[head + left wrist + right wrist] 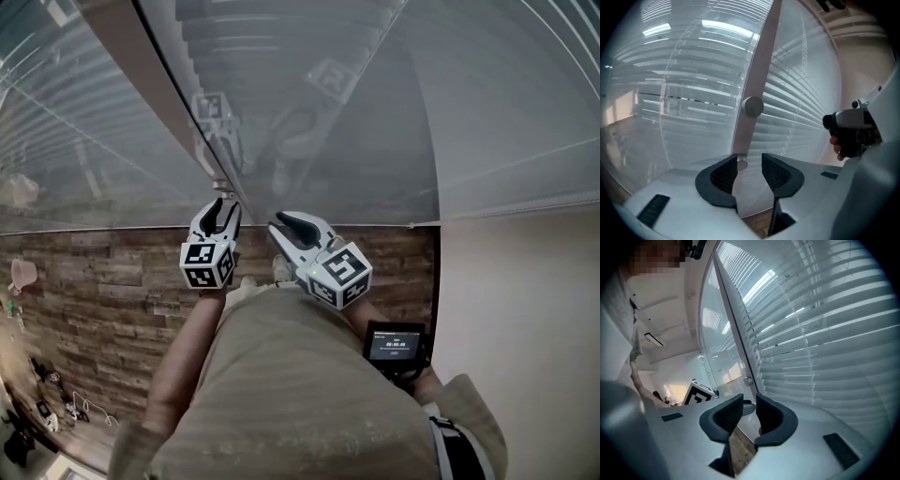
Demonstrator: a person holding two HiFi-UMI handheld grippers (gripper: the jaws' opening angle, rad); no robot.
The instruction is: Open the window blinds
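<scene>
Blinds [806, 117] shut, slats lying flat behind the glass on both sides of the grey post [761, 61]. Left gripper [750, 158] moderately open and holding nothing, small lower knob [741, 162] on the post showing just past the fingertips, close against the left jaw; larger round knob [753, 106] higher up the same post. Right gripper [749, 397] partly open too, empty, just beside the left one. Risks, as judged: closing off-centre and pinching the post edge instead of the knob; slipping off the smooth round surface on the twist; tapping jaw tips on the glass; bumping one gripper into the other, crowded as they are. Cannot tell which knob drives the slats, so could work the wrong one.
</scene>
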